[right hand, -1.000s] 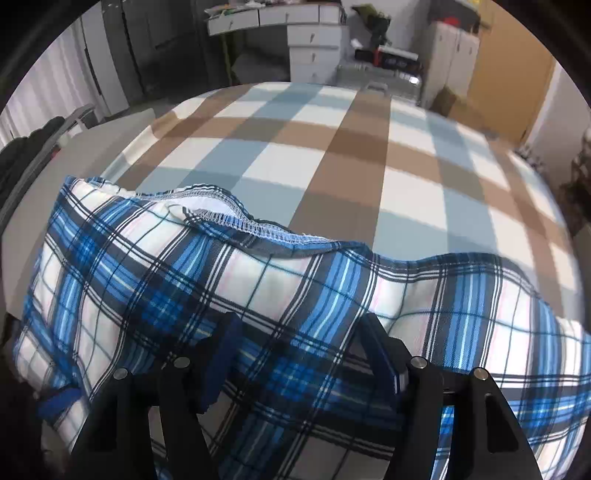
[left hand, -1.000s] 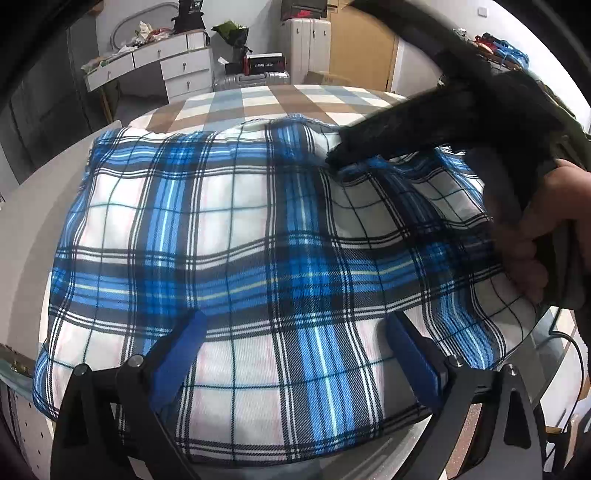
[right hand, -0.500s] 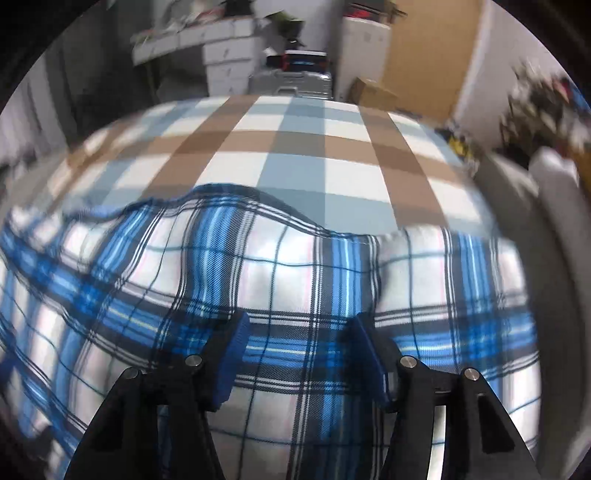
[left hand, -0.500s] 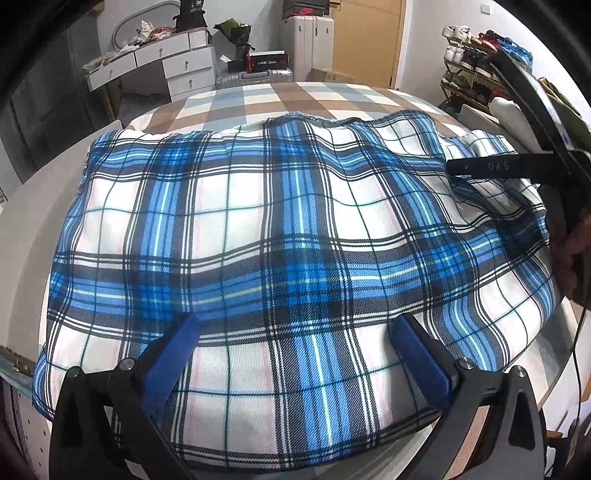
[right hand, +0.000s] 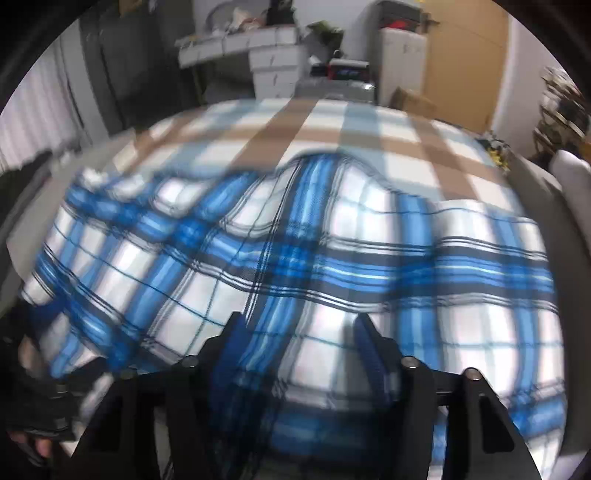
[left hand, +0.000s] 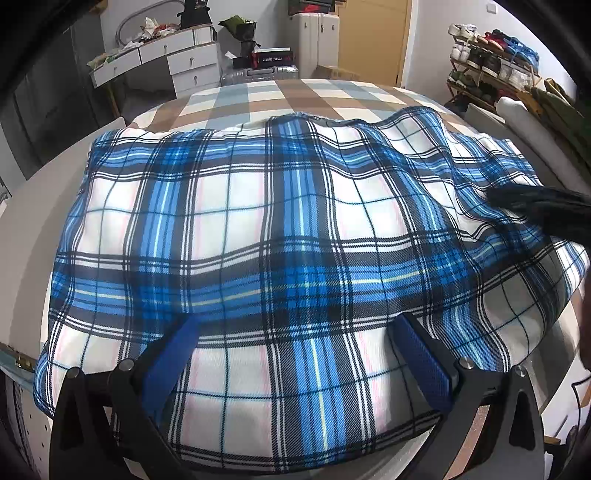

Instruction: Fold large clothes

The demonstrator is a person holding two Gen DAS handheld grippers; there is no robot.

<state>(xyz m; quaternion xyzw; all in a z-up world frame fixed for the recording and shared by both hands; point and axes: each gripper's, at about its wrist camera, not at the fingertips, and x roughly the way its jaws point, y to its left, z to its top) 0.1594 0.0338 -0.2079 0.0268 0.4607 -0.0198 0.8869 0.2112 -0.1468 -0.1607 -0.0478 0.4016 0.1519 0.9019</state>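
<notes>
A large blue, white and black plaid cloth (left hand: 280,221) lies spread over a bed with a brown and grey check cover (left hand: 295,96). My left gripper (left hand: 293,325) hangs over the cloth's near edge, jaws wide open with nothing pinched between them. In the left wrist view my right gripper (left hand: 509,199) shows as a dark blurred shape low over the cloth's right part. In its own view the right gripper (right hand: 300,323) stands partly open, blue pads apart, with the plaid cloth (right hand: 332,266) lying flat beneath them. A gloved hand (right hand: 33,406) shows at the lower left.
The cloth's far hem (right hand: 314,162) is wavy against the check cover (right hand: 295,122). Beyond the bed stand white drawers (left hand: 184,62), suitcases (left hand: 317,33) and a wooden door (left hand: 373,37). A shoe rack (left hand: 491,62) lines the right wall. The bed's pale edge (left hand: 33,206) runs along the left.
The right gripper has slid to the right across the cloth, from the far middle to its right side. The left gripper has stayed put, its jaws a little wider.
</notes>
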